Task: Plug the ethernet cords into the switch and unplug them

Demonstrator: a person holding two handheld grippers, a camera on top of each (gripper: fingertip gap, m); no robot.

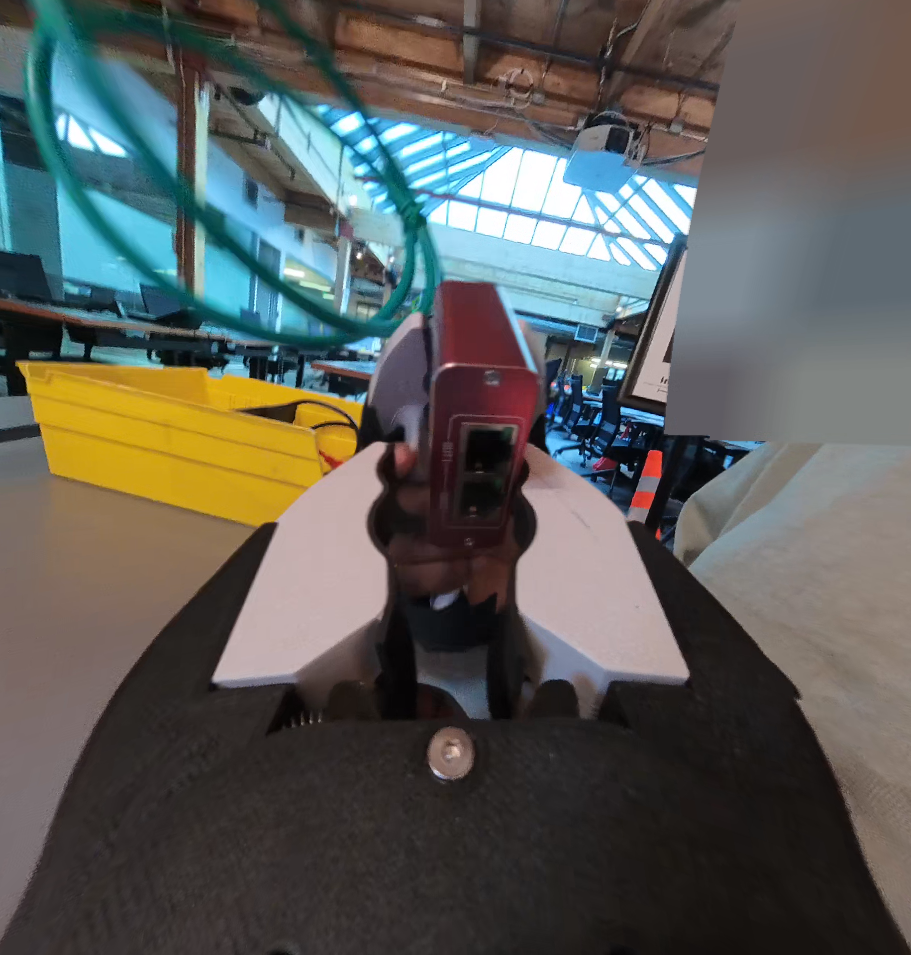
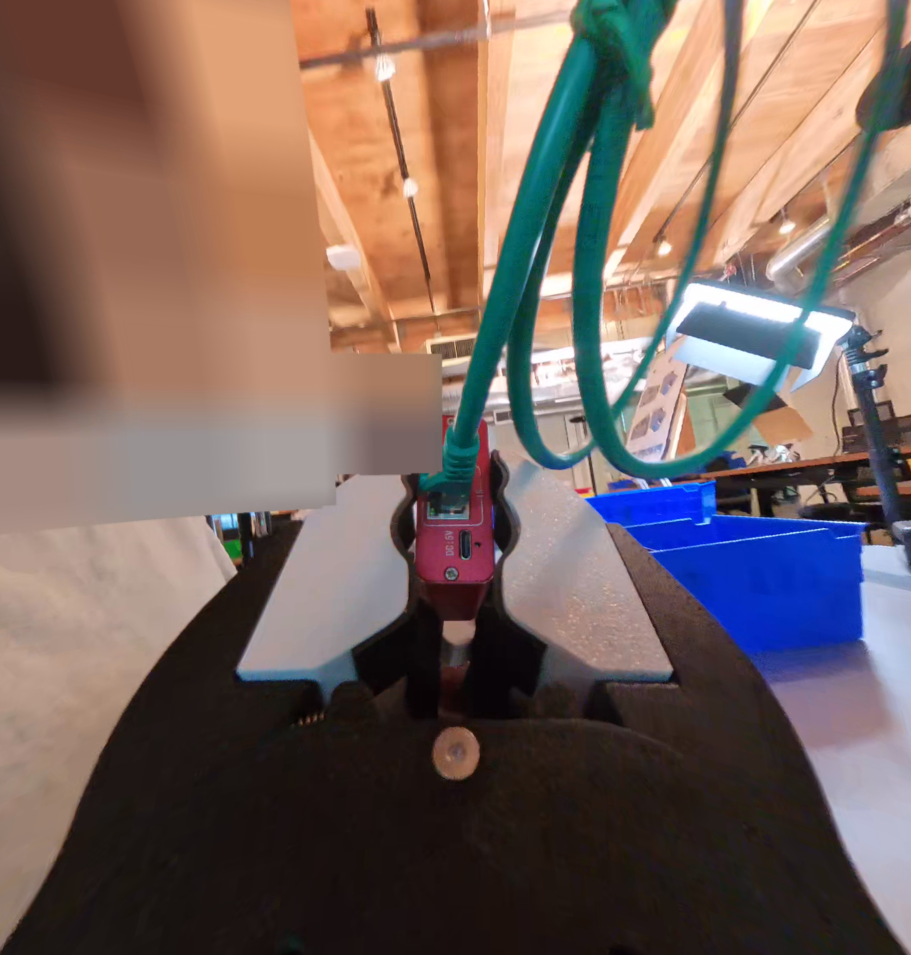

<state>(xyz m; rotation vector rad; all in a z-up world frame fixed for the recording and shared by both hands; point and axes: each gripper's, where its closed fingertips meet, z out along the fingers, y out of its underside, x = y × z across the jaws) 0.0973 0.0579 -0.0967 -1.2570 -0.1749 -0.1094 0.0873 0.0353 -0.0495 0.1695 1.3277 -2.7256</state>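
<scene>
right claw [image 2: 456, 522] clamping red switch [image 2: 456, 548], green ethernet cord [image 2: 525, 248] plugged in

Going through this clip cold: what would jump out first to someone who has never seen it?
The small red switch, lifted off the table and clamped between both grippers, sits dead centre in both views. In the right wrist view a green cord is plugged into its upper port and loops overhead; in the left wrist view its other end shows two empty ports. A yellow bin and a blue bin stand behind.
</scene>
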